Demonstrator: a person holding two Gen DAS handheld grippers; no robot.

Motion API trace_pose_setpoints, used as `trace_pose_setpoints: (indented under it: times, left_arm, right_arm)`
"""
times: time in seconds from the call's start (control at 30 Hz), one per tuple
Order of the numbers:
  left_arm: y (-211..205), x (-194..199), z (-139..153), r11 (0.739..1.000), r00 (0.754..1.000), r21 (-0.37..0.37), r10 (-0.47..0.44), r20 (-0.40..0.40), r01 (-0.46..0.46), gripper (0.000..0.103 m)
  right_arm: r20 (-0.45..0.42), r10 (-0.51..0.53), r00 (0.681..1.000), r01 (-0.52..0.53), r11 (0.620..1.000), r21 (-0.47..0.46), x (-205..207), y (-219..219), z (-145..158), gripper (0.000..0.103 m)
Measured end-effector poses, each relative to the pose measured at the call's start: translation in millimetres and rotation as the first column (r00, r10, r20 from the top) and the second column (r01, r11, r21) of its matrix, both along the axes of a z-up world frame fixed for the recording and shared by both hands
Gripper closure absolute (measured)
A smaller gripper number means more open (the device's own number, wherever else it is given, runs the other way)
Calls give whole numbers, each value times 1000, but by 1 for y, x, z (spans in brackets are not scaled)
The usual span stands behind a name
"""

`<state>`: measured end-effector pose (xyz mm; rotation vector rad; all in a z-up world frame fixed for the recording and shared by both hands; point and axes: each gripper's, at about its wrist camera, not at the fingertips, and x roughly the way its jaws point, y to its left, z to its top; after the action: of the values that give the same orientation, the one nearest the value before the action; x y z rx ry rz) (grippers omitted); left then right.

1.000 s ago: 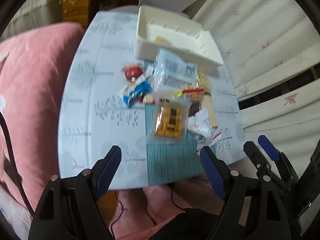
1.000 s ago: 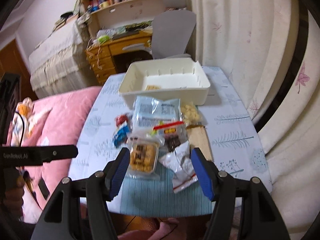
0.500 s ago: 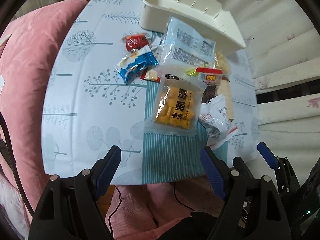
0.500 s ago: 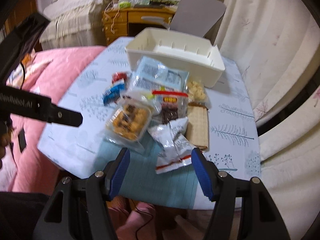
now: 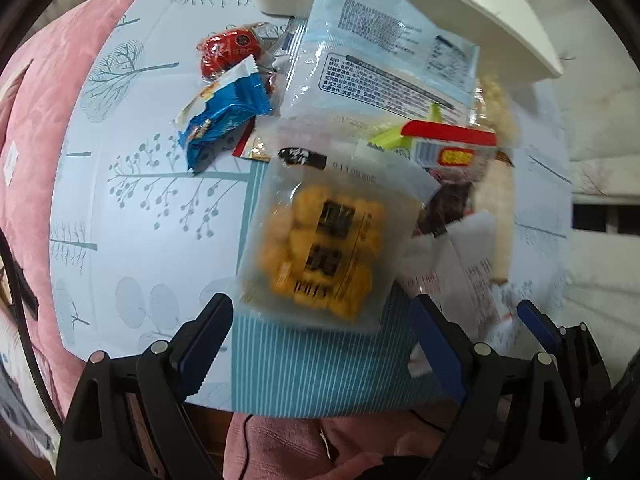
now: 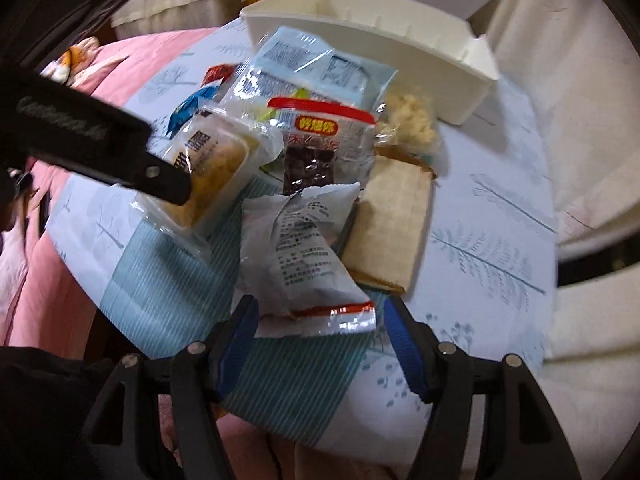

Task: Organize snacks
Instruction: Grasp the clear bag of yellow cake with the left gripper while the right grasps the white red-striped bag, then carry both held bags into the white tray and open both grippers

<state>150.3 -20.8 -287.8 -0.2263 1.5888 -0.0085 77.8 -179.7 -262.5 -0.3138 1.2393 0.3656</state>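
Note:
A heap of snack packets lies on the tree-print table [image 5: 132, 208]. In the left wrist view my left gripper [image 5: 320, 344] hangs straight over a clear packet of yellow cakes [image 5: 320, 248]. Its jaws are opening, and the packet's near edge lies between the fingertips without touching them. My right gripper [image 6: 320, 340] is just above a crumpled white packet [image 6: 304, 252], jaws also opening, pads clear of it. Behind the heap stands a white bin [image 6: 368, 36].
A blue wrapper [image 5: 228, 116], a red sweet [image 5: 228, 52], a large pale blue bag [image 5: 384, 68], a red-topped dark packet [image 6: 316, 148], a cracker pack [image 6: 392, 220] and a bag of pale puffs [image 6: 408, 120] crowd together. A pink cushion [image 5: 44, 92] borders the table's left side.
Both grippers have come down close over the heap, so the packets look much larger. Both pairs of jaws stand wider than before. No packet has been moved.

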Motion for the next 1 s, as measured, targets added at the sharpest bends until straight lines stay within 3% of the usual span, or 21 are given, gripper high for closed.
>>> trace_pose_setpoints:
  times: [0.1, 0.2, 0.37, 0.63, 0.77, 0.83, 0.9, 1.0]
  left_arm:
    - [-7, 9, -8, 999, 1000, 33, 11, -16, -10, 14]
    - [-13, 18, -16, 997, 999, 82, 15, -39, -12, 13]
    - [-14, 29, -26, 994, 997, 104, 34, -72, -26, 9]
    - [-25, 53, -45, 993, 994, 114, 53, -100, -42, 9]
    - [-32, 61, -49, 991, 993, 123, 57, -100, -44, 15]
    - [-34, 62, -48, 991, 993, 127, 53, -101, -40, 17]
    - [-36, 64, -48, 991, 993, 129, 54, -105, -40, 19]
    - [-40, 67, -44, 991, 993, 125, 60, -103, -47, 27]
  right_arm:
    - [-32, 71, 997, -70, 997, 39, 8, 0, -9, 25]
    - [-76, 116, 990, -110, 991, 72, 17, 1, -18, 23]
    - [-146, 156, 977, -137, 981, 135, 29, 1, -32, 22]
    - [-111, 200, 974, -184, 973, 138, 32, 9, -34, 21]
    - [-107, 206, 973, -191, 972, 140, 28, 9, -34, 22]
    - [-111, 204, 973, -188, 972, 141, 26, 7, -33, 25]
    - [-120, 210, 970, -190, 969, 155, 26, 5, -28, 37]
    - [-140, 213, 967, -191, 969, 158, 27, 6, -25, 45]
